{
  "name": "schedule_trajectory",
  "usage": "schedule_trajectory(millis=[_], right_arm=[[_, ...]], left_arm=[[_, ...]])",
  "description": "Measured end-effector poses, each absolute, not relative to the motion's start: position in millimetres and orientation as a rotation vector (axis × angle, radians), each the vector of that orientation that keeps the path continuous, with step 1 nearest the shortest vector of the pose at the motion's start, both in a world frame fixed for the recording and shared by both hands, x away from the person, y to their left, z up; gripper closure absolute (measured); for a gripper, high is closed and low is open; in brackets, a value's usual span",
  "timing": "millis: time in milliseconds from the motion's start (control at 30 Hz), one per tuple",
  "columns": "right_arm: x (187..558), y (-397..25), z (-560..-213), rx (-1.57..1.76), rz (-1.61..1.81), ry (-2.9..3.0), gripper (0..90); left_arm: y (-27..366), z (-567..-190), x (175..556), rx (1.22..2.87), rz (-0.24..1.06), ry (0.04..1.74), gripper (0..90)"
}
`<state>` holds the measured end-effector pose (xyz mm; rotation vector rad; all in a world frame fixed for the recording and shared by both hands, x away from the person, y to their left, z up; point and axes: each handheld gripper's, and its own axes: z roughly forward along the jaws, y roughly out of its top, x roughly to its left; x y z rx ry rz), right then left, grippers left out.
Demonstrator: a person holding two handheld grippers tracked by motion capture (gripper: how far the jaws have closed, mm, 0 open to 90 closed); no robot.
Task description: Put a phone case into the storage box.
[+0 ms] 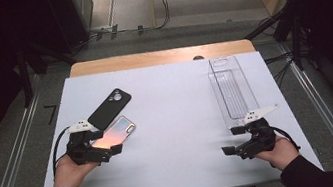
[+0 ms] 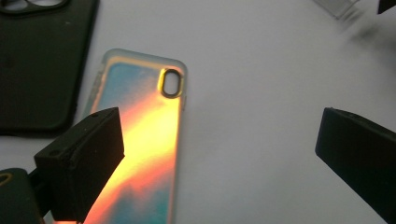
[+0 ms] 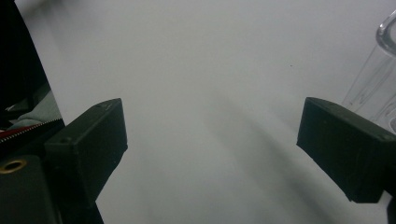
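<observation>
clear tray (image 1: 232, 88) lies empty on table (image 1: 179, 122).

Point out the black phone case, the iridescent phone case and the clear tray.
black phone case (image 1: 108, 110), high view, its back
iridescent phone case (image 2: 140, 140), left gripper view, its back
clear tray (image 1: 231, 92), high view, its floor

Black phone case (image 2: 37, 65) cut off at frame edge, iridescent case (image 2: 140, 154) partly behind jaw, perhaps untouched
</observation>
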<state>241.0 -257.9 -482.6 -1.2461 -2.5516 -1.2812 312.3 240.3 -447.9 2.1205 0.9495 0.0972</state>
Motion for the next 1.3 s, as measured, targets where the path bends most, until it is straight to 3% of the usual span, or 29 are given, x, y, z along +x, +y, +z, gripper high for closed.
schedule_trajectory(millis=[467,1300], right_arm=[[241.0,-258.0,-482.7,-1.245,-1.28,-2.554,6.8],[240.6,-257.9,-482.2,-1.245,-1.281,-2.554,6.8]], left_arm=[[259.6,-453.7,345.2,2.104,0.15,0.98,4.1],[251.4,-479.3,347.6,2.28,0.192,1.009,6.2]])
